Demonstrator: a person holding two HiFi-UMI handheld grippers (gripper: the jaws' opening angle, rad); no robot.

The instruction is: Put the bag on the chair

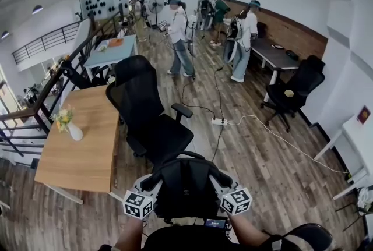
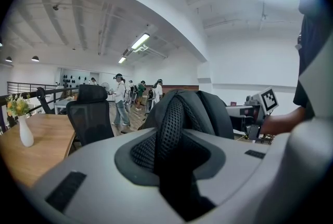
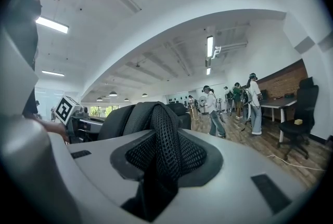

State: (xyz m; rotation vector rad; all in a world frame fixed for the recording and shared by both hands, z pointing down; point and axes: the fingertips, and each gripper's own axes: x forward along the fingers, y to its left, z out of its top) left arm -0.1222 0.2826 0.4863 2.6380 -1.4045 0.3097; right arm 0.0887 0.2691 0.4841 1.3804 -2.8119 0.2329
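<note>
I hold the bag (image 1: 185, 186) | left claw (image 2: 171, 163), right claw (image 3: 156, 166) clamped on it | chair (image 1: 152, 122) ahead, placing not done

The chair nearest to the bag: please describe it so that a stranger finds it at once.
Find the long wooden table at the left. The black high-backed office chair stands at its right edge, just beyond the bag. Its seat is bare, while the black chair by the right wall carries a small yellow thing.
</note>
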